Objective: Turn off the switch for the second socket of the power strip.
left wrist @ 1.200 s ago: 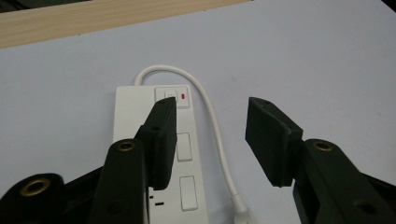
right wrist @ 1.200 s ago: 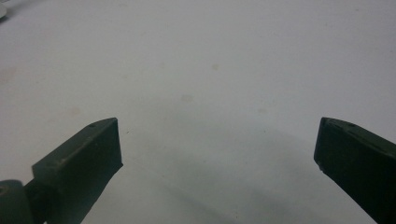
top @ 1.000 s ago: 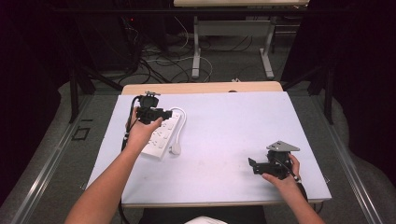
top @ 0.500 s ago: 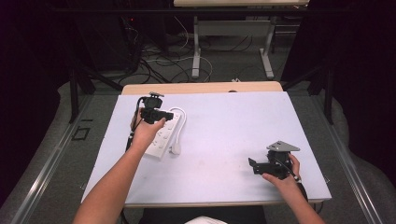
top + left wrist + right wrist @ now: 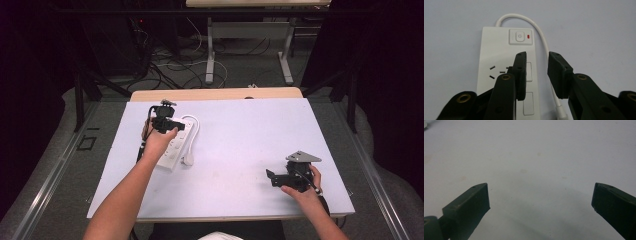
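Pale lilac tabletop [image 5: 240, 135]; dark room, cables possibly on floor [image 5: 170, 67]

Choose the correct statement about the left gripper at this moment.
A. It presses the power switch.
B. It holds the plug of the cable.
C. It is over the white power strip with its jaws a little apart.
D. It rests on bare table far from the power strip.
C: in the left gripper view, the left gripper sits above the white power strip, jaws slightly apart, nothing between them.

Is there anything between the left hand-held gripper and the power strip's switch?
Nothing visible. The left hand-held gripper hangs over the power strip, jaws apart, and the switch lies uncovered beyond them.
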A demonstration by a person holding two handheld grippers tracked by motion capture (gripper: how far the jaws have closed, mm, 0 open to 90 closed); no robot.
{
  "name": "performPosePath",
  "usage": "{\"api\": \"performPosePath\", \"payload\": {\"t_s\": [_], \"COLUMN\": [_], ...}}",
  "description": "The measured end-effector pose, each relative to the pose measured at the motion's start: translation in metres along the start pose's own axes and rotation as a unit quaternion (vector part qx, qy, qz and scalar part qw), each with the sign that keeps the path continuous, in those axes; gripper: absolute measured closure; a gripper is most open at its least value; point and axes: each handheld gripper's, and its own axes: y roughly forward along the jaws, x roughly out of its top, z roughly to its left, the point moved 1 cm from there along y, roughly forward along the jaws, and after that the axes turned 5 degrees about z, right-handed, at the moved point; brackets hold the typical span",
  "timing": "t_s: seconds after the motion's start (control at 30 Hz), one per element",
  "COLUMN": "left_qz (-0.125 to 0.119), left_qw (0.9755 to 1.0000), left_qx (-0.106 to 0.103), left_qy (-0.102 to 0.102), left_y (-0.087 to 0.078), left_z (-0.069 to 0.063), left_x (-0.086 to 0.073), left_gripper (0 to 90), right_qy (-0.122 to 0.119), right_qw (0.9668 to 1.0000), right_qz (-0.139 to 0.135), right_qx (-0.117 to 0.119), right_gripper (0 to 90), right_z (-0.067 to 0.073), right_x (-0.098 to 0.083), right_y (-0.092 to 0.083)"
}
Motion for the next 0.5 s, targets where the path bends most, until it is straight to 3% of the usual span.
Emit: {"api": "performPosePath", "payload": {"t_s": [0.5], "left_qz": [0.043], "left_qw": [0.9991], "left_qx": [-0.004], "left_qy": [0.000], "left_y": [0.0050], "left_z": [0.0002], "left_x": [-0.0078], "left_gripper": [78.4], "right_qy": [0.001], "right_qw": [1.0000], "right_qz": [0.002], "right_qx": [-0.003], "right_gripper": [1.2], "right_z": [-0.0003], "right_x": [-0.0001], "right_y": [0.0000]}}
